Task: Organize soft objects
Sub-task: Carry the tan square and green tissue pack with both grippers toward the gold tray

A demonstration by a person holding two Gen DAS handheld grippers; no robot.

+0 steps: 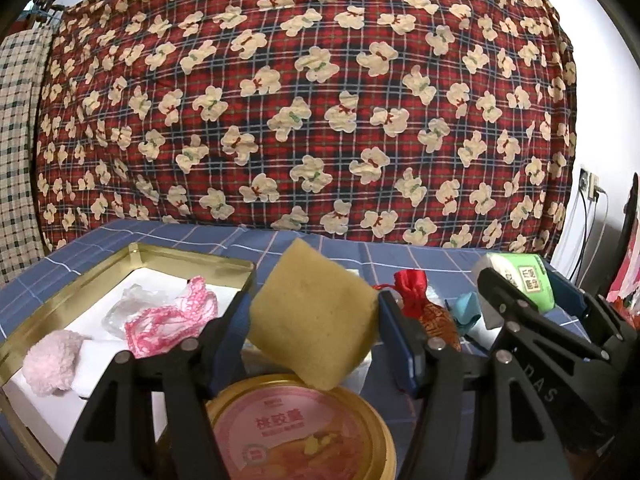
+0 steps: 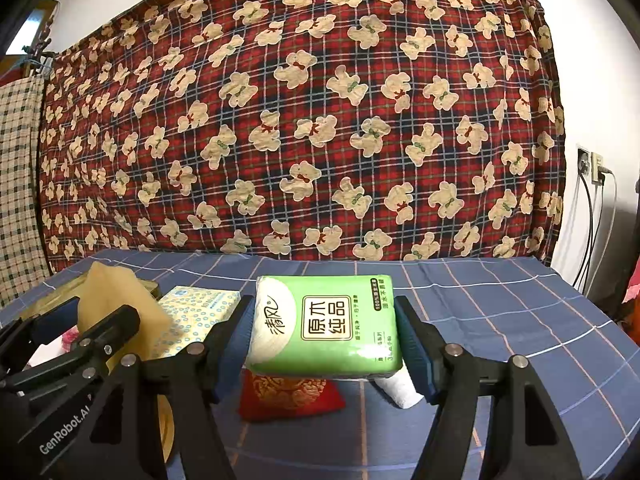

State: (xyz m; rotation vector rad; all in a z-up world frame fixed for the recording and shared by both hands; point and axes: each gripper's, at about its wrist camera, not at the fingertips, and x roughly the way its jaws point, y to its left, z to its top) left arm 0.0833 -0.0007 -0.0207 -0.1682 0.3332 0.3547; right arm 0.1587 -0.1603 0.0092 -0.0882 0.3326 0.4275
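Our left claw (image 1: 314, 320) grips the yellow sponge (image 1: 312, 316) by its corners above the round tin (image 1: 304, 428), so it may twist out. Our right claw (image 2: 324, 326) clamps the green tissue pack (image 2: 326, 324) above the red pouch (image 2: 292, 398). Further left, the gold tray (image 1: 192, 254) is crowded, and a drop can miss it.

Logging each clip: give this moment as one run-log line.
left claw: shut on yellow sponge, lifted | right claw: shut on green tissue pack, lifted | gold tin tray: holds pink items
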